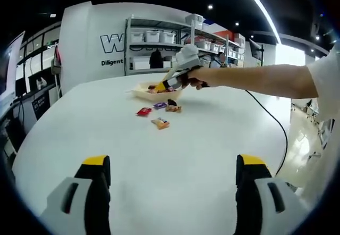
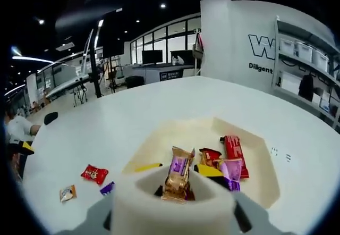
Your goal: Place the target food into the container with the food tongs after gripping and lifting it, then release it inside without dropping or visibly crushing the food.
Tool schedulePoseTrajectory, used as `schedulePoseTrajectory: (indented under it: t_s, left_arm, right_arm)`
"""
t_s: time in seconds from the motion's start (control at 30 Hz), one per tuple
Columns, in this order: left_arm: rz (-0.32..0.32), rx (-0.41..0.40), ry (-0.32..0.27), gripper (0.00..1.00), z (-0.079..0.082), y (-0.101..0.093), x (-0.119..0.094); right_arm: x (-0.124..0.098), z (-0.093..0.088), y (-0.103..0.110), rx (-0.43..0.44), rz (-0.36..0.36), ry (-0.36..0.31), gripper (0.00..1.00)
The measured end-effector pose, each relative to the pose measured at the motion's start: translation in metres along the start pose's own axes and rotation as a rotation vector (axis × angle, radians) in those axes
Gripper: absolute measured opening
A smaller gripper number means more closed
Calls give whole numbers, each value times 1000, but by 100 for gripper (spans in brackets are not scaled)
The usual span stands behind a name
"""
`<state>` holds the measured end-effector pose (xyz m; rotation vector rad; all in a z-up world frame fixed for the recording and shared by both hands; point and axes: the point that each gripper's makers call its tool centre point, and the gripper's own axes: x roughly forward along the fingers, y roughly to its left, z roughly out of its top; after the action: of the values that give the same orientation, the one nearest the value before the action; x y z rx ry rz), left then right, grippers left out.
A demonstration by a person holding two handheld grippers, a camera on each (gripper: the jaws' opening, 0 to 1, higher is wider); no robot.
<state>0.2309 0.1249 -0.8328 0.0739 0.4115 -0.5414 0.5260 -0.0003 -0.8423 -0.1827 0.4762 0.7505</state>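
Observation:
A gold-brown snack packet (image 2: 178, 181) with a purple patch stands upright between the yellow tips of my right gripper (image 2: 178, 169), which is shut on it just above the near edge of the cream tray (image 2: 255, 139). Red packets (image 2: 232, 150) and a pink-purple one (image 2: 229, 169) lie in the tray. In the left gripper view, a person's arm holds the right gripper (image 1: 162, 87) over the same tray (image 1: 139, 91) at the far side of the white table. My left gripper (image 1: 173, 163) hangs wide open over bare table, holding nothing.
Loose packets lie on the table beside the tray: a red one (image 1: 143, 111), a purple one (image 1: 159, 105), a dark one (image 1: 172, 107) and an orange one (image 1: 160, 122). A black cable (image 1: 271, 118) trails off the right side. Shelves with bins (image 1: 159, 38) stand behind.

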Motion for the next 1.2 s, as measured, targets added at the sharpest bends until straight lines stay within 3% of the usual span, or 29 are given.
schedulePoseTrajectory:
  t_s: [0.6, 1.2]
  left_arm:
    - [12, -7, 9, 97, -4, 8, -1]
    - [-1, -4, 10, 97, -5, 3, 1]
  right_arm:
    - [10, 5, -8, 12, -35, -24, 22]
    - [-11, 18, -3, -1, -28, -73, 21]
